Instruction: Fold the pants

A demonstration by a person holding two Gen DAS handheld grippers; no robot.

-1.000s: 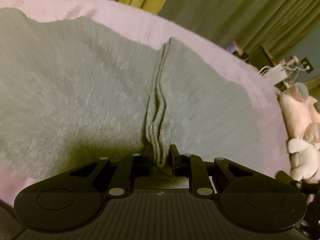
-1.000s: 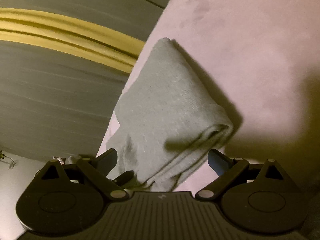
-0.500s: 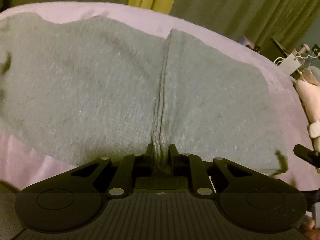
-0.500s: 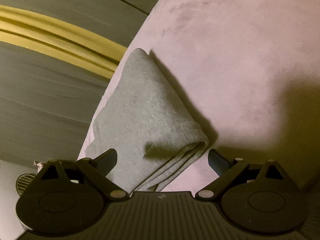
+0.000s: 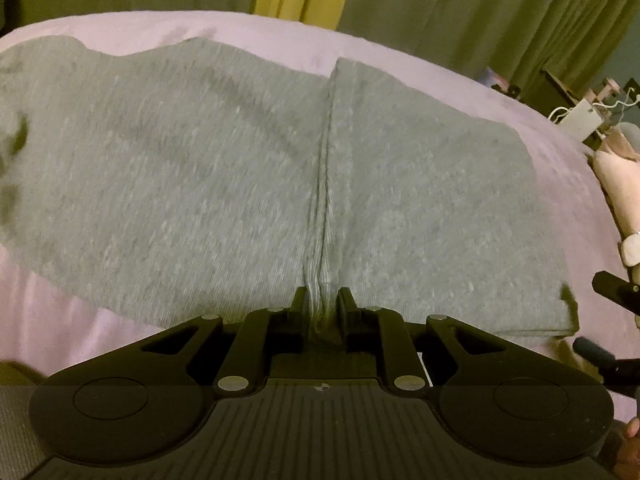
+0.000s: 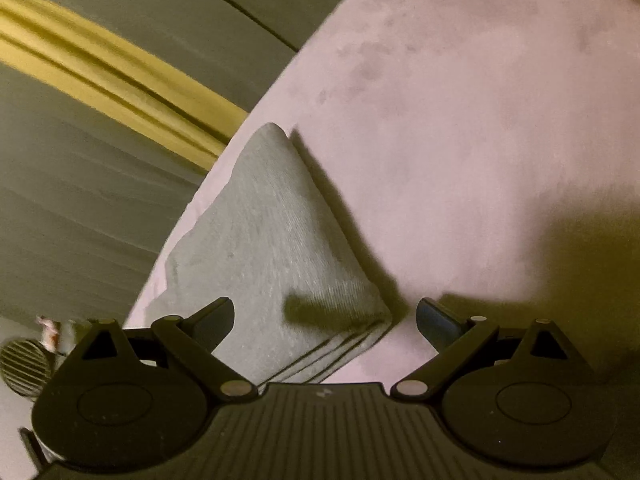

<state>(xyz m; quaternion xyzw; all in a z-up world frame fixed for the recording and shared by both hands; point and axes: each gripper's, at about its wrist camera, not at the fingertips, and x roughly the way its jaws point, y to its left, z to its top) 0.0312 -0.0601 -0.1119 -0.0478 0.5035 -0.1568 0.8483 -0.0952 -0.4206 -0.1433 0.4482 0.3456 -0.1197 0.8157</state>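
Note:
Grey knit pants lie folded on a pale pink bed cover. A ridge of gathered cloth runs up the middle from my left gripper, which is shut on that near edge. In the right wrist view a folded corner of the pants shows stacked layers at its near edge. My right gripper hovers over that corner, open, with the corner lying below and between its fingers, untouched. The right gripper's black finger shows at the left view's right edge.
Green and yellow curtains hang behind the bed. Soft toys and cluttered shelves with cables sit past the bed's right side. Bare pink cover stretches to the right of the folded corner. A round vent is low at left.
The pants have flattened onto the bed and the bunched ridge at my left gripper has smoothed. The right view rolled and now looks more onto the bed; the hanging corner now rests flat.

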